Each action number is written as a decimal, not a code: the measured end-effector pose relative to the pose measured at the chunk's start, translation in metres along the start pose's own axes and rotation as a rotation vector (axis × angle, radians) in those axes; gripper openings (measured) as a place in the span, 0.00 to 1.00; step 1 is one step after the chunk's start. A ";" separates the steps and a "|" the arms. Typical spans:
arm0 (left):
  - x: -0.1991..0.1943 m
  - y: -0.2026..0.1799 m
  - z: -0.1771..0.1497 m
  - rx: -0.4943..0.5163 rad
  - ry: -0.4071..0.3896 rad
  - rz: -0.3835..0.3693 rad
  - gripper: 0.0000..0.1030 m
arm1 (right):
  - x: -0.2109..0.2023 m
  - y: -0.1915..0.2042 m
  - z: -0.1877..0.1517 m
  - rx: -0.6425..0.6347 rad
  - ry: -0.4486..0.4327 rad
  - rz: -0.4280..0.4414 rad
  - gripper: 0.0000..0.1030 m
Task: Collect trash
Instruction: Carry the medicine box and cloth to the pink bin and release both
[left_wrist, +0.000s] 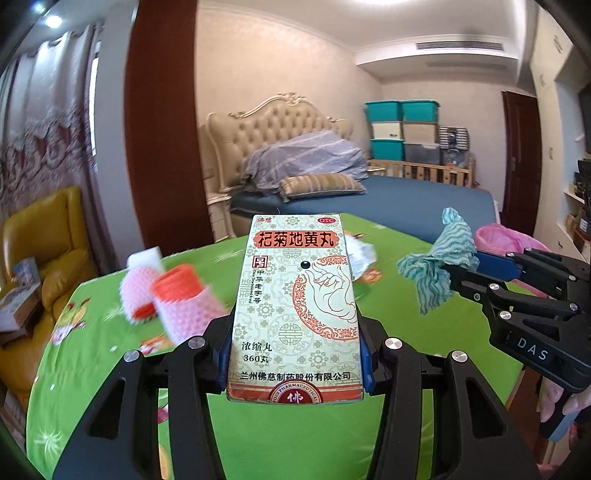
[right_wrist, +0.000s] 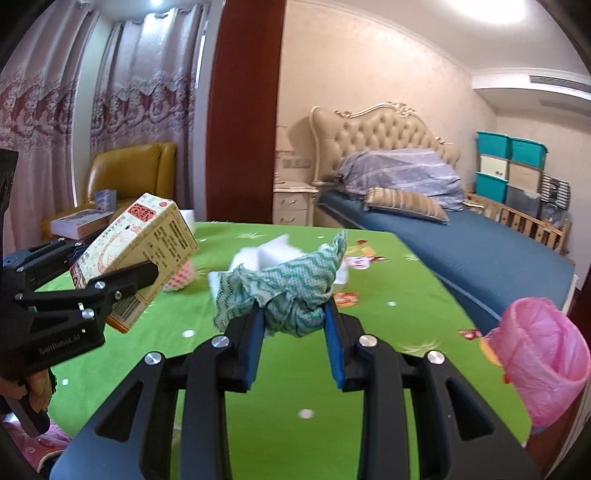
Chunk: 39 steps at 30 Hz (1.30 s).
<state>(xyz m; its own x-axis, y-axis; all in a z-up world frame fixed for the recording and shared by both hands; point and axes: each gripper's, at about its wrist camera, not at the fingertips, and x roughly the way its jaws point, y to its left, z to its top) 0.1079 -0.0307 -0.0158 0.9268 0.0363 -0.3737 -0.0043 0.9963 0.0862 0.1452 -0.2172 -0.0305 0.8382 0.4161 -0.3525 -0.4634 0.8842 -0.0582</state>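
Note:
My left gripper (left_wrist: 295, 354) is shut on a cream and red medicine box (left_wrist: 295, 302) and holds it above the green table (left_wrist: 295, 435). It also shows in the right wrist view (right_wrist: 136, 254), tilted, at the left. My right gripper (right_wrist: 295, 328) is shut on a teal zigzag rag (right_wrist: 291, 291) held above the table; the rag also shows in the left wrist view (left_wrist: 439, 258). A bin with a pink bag (right_wrist: 543, 354) stands at the table's right edge.
Pink foam nets with an orange roll (left_wrist: 173, 295) lie on the table's left. White crumpled paper (left_wrist: 362, 254) and white foam blocks (right_wrist: 273, 254) lie further back. A bed (right_wrist: 461, 251) stands beyond the table and a yellow armchair (left_wrist: 48, 254) at the left.

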 end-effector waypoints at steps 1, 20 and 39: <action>0.003 -0.008 0.003 0.014 -0.008 -0.009 0.45 | -0.002 -0.006 0.000 0.002 -0.005 -0.015 0.29; 0.065 -0.126 0.041 0.096 0.014 -0.230 0.45 | -0.042 -0.165 -0.025 0.112 -0.036 -0.303 0.29; 0.173 -0.305 0.092 0.128 0.120 -0.514 0.46 | -0.059 -0.350 -0.075 0.208 0.010 -0.473 0.29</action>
<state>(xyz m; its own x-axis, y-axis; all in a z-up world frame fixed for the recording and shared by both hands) 0.3036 -0.3350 -0.0217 0.7479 -0.4368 -0.4999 0.4909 0.8708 -0.0264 0.2364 -0.5675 -0.0593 0.9391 -0.0406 -0.3411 0.0335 0.9991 -0.0267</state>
